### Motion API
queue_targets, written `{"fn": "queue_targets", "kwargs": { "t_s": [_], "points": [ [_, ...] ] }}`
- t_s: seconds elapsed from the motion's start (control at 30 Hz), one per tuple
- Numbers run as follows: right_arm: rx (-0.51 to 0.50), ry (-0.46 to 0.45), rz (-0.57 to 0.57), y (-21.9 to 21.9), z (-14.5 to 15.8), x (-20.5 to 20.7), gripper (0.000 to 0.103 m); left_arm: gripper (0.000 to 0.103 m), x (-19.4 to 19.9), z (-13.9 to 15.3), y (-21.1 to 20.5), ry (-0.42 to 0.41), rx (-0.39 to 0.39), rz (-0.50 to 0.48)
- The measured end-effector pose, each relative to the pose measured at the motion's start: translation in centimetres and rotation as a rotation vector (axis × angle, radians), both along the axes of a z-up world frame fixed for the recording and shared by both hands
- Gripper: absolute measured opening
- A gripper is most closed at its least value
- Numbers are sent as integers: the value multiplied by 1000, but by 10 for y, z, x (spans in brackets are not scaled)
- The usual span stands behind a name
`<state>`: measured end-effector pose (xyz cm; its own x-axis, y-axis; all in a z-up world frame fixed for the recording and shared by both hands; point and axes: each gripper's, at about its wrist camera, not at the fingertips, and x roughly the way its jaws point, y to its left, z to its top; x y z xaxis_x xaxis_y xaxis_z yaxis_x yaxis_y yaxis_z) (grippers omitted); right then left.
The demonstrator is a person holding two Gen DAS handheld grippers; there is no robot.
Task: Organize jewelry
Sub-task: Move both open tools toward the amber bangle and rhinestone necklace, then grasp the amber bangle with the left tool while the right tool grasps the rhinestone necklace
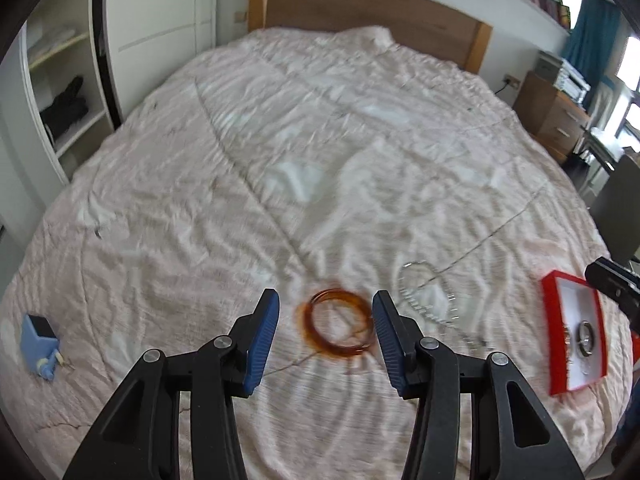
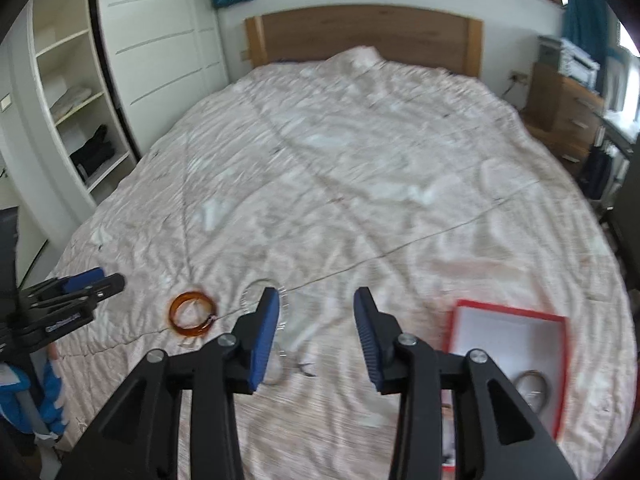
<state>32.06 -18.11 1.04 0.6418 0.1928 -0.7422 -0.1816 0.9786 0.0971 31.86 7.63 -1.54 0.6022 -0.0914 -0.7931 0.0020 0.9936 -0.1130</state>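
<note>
Jewelry lies near the bed's (image 1: pixel 320 140) foot edge. Left to right: amber bangles (image 1: pixel 338 328) framed by your left gripper (image 1: pixel 324 340), fingers part open, empty; clear beaded bracelet (image 1: pixel 430 300); right gripper (image 2: pixel 316 336), fingers part open, empty; red box (image 2: pixel 560 360) holding rings. Bangles look stiff, light, slippery: pinch across the rim. Bracelet looks limp.
</note>
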Motion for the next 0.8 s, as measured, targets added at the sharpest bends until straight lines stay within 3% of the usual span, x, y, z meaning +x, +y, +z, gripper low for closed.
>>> {"fn": "queue_targets", "kwargs": {
  "t_s": [0.2, 0.4, 0.57, 0.8],
  "points": [
    [14, 105, 68, 35, -61, 26, 37, 48, 24, -57, 13, 83, -15, 28],
    [31, 212, 87, 51, -122, 44, 38, 48, 41, -95, 13, 139, -8, 25],
    [40, 253, 86, 52, -150, 52, 38, 48, 45, -114, 10, 147, 13, 24],
    [36, 236, 100, 56, -165, 56, 37, 47, 47, -124, 6, 133, 46, 32]
  ]
}}
